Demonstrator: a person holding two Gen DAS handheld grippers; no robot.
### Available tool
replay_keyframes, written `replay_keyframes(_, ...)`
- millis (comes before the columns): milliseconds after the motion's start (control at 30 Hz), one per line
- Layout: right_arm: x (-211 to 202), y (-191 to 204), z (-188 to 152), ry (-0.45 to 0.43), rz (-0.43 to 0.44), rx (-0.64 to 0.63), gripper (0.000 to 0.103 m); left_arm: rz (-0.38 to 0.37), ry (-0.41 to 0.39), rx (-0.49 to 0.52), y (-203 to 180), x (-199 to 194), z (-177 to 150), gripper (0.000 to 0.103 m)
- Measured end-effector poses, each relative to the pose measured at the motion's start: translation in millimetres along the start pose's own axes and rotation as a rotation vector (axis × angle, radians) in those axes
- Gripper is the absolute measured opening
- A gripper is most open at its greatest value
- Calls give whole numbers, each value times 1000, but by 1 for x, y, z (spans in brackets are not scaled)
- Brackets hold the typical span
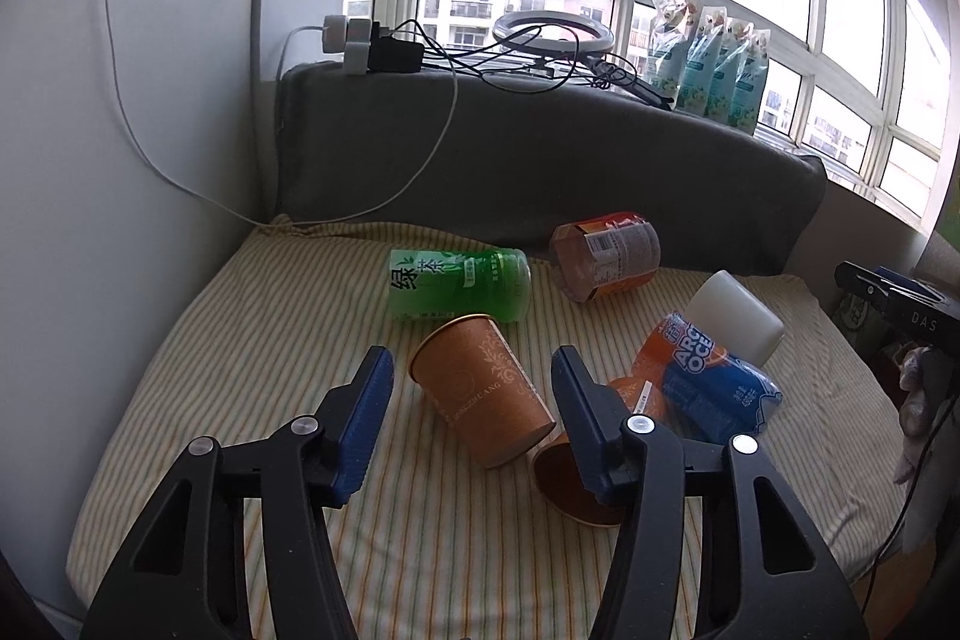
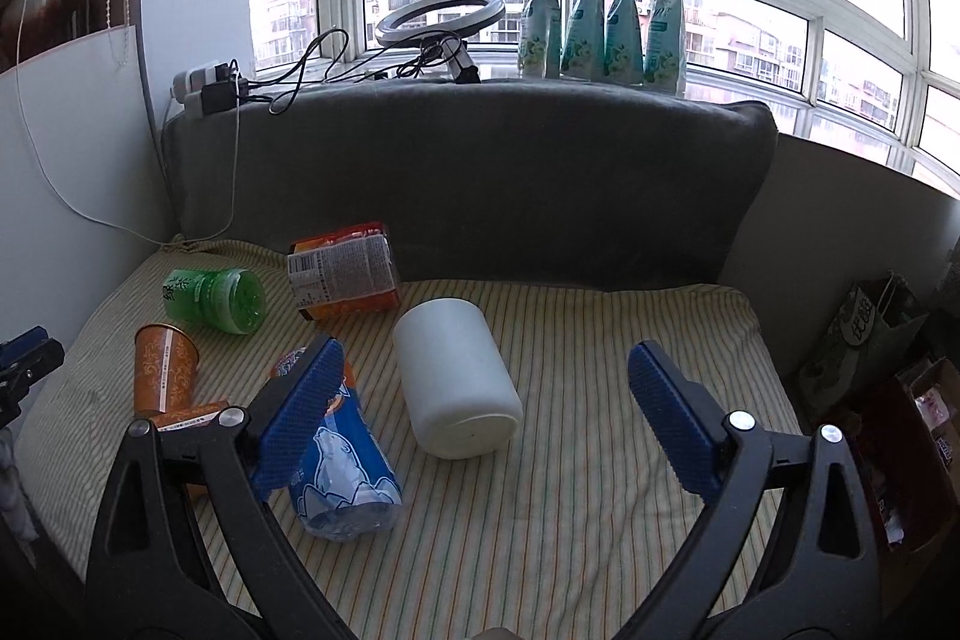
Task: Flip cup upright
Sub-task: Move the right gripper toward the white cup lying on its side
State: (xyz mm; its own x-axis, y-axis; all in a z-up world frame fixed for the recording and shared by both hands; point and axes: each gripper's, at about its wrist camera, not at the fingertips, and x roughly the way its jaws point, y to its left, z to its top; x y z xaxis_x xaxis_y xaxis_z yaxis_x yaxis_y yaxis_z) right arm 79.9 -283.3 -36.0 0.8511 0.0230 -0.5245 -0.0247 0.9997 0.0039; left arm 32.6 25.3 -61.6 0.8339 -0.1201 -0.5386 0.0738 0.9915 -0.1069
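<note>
An orange paper cup (image 1: 485, 388) lies on its side on the striped cushion (image 1: 240, 358), between the open fingers of my left gripper (image 1: 471, 364), which holds nothing. A second orange cup (image 1: 573, 484) lies tipped behind the left gripper's right finger. In the right wrist view both orange cups (image 2: 165, 367) show at the left. A white cup (image 2: 457, 376) lies on its side, base toward me, just ahead of my open, empty right gripper (image 2: 486, 361).
A green tea bottle (image 1: 459, 283), an orange-labelled jar (image 1: 606, 253) and a blue-and-orange crushed bottle (image 2: 342, 466) lie on the cushion. A grey backrest (image 2: 468, 178) stands behind. Cables, a ring light and pouches sit on the sill. Boxes and bags stand right (image 2: 870, 340).
</note>
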Motion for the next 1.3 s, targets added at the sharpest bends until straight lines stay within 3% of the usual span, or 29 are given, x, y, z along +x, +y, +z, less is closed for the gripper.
replay_keyframes(500, 94, -5, 16, 302, 151, -79, 92, 25, 52, -13, 9, 9, -10, 54)
replay_keyframes(700, 123, -3, 21, 408, 170, -98, 92, 25, 80, -25, 11, 15, -16, 54)
replay_keyframes(1133, 171, 6, 16, 563, 225, -104, 92, 45, 124, -31, 16, 19, -24, 54)
replay_keyframes(1300, 180, 6, 13, 602, 255, -76, 76, 49, 130, -30, 17, 18, -26, 54)
